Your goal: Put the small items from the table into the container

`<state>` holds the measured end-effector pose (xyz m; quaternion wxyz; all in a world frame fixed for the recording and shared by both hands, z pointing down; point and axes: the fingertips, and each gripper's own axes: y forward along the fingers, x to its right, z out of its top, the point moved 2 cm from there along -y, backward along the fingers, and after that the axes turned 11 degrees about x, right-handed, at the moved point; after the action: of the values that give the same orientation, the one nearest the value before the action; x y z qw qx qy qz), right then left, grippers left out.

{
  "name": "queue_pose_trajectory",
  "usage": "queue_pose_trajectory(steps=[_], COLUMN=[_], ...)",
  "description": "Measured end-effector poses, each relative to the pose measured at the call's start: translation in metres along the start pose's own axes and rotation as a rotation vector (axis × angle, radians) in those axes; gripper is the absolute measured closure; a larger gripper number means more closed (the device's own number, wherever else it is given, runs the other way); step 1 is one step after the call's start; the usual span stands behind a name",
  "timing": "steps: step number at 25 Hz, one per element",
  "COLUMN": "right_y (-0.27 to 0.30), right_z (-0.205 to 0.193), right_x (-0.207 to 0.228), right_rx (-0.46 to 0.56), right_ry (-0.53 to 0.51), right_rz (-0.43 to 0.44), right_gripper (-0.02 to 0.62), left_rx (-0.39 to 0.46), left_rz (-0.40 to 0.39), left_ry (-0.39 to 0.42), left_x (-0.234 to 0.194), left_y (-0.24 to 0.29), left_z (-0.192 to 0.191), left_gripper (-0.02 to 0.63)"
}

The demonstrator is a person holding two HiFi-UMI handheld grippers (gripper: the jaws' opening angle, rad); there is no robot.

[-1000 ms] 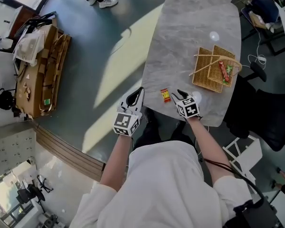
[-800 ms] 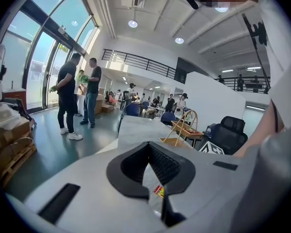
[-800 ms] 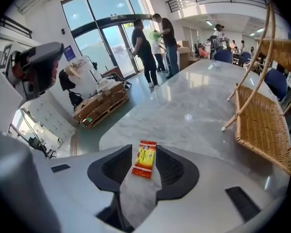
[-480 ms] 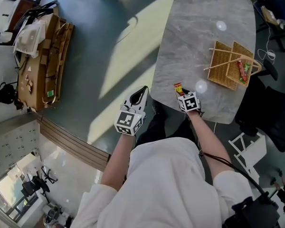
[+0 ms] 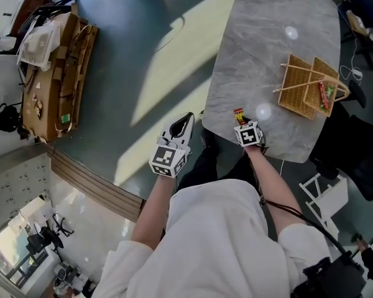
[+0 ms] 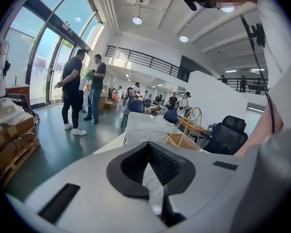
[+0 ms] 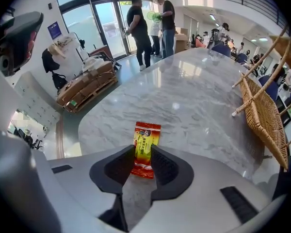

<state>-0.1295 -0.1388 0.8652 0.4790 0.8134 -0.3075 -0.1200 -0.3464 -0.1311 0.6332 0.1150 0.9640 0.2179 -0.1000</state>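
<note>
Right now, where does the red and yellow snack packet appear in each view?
Head view: snack packet at the near edge of the table, just ahead of the right gripper.
Left gripper view: not in it.
Right gripper view: lower centre, between the gripper's closing jaws.
Shared landmark: the wicker basket.

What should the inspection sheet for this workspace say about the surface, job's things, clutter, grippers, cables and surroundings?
Surface: grey marble table, mostly bare.
Job's things: snack packet lying flat near the table's near edge; wicker basket at the far right edge, with a red packet already inside.
Clutter: nothing seen on the table.
Grippers: right gripper is closing its jaws, with the snack packet between them. Left gripper has its jaws together and is empty, held off the table.
Cables: black cable running along the person's right arm.
Surroundings: stacked cardboard on the floor to the left; office chair beside the table; people standing in the distance.
</note>
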Motion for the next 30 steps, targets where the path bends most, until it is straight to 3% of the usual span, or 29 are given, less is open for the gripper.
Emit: queue_pose_trajectory(steps=[8,20,30], right_y=[-0.002,-0.012,-0.055], right_z=[0.000,0.001,0.034], right_x=[0.006,0.014,0.032], right_rx=[0.008,0.037,0.143], right_ry=[0.027,0.014,0.038], right_rz=[0.013,0.005,-0.015], right_gripper=[0.583,0.584,0.584], left_rx=[0.002,0.004,0.037], left_rz=[0.001,-0.019,-0.078], left_ry=[-0.006,0.000,0.030], left_x=[0.004,0.012,0.043], left_y=[0.000,0.007,0.033], left_z=[-0.002,0.002,0.021], left_gripper=[0.598,0.598,0.598])
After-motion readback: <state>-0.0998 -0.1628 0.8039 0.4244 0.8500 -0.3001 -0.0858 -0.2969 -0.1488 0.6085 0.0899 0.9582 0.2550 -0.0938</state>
